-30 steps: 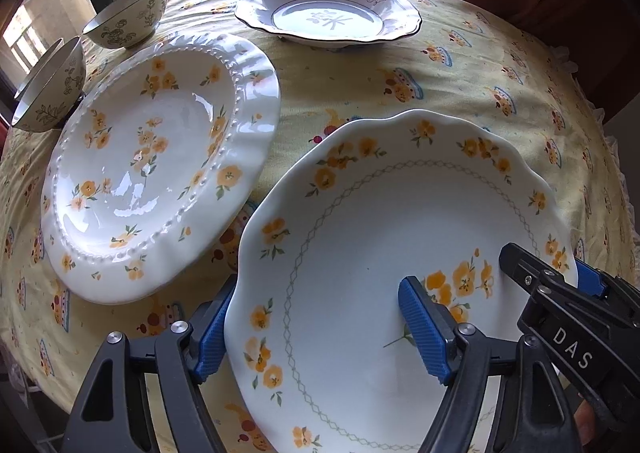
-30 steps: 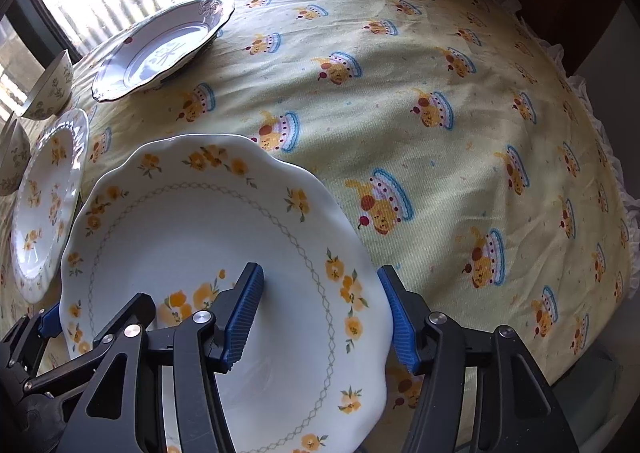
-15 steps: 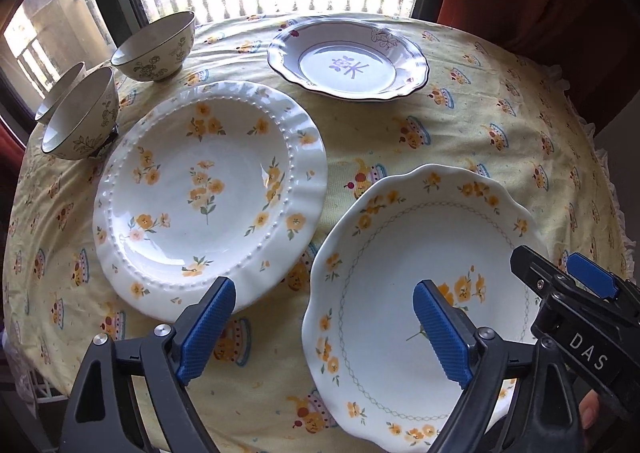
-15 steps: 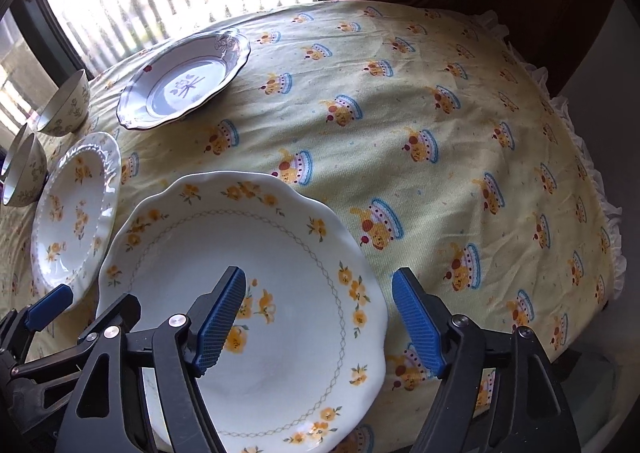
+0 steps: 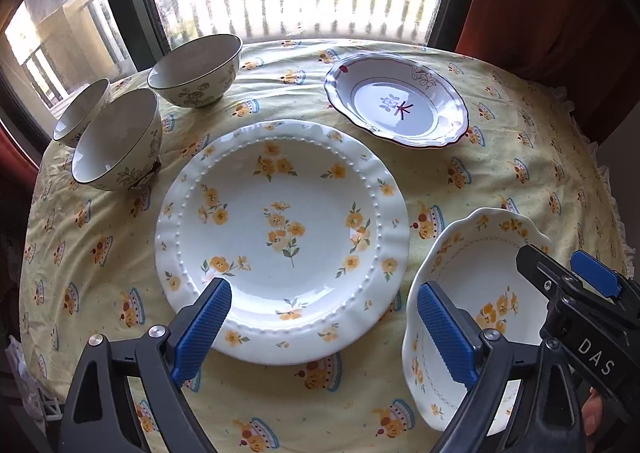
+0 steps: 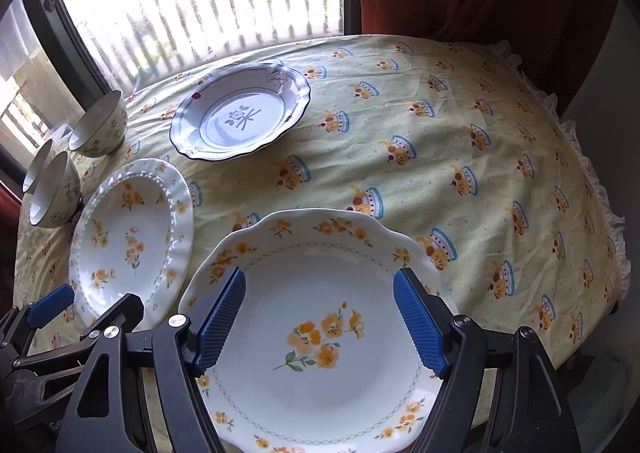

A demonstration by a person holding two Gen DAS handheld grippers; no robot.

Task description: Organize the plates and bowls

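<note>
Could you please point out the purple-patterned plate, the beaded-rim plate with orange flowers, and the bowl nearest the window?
Purple-patterned plate (image 5: 400, 109): left wrist view, on its flat centre.
Beaded-rim plate (image 5: 282, 233): left wrist view, on its central flower spray.
Bowl nearest the window (image 5: 198, 69): left wrist view, on its inner wall.

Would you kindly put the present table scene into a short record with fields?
surface: round table under a yellow printed tablecloth
plates: beaded-rim floral plate; scalloped floral plate; purple-patterned plate
bowls: three floral bowls, grouped at the window side
left gripper: open, holding nothing, above the beaded-rim plate's near edge
right gripper: open, holding nothing, above the scalloped plate
stacking: none; every dish lies apart on the cloth
</note>
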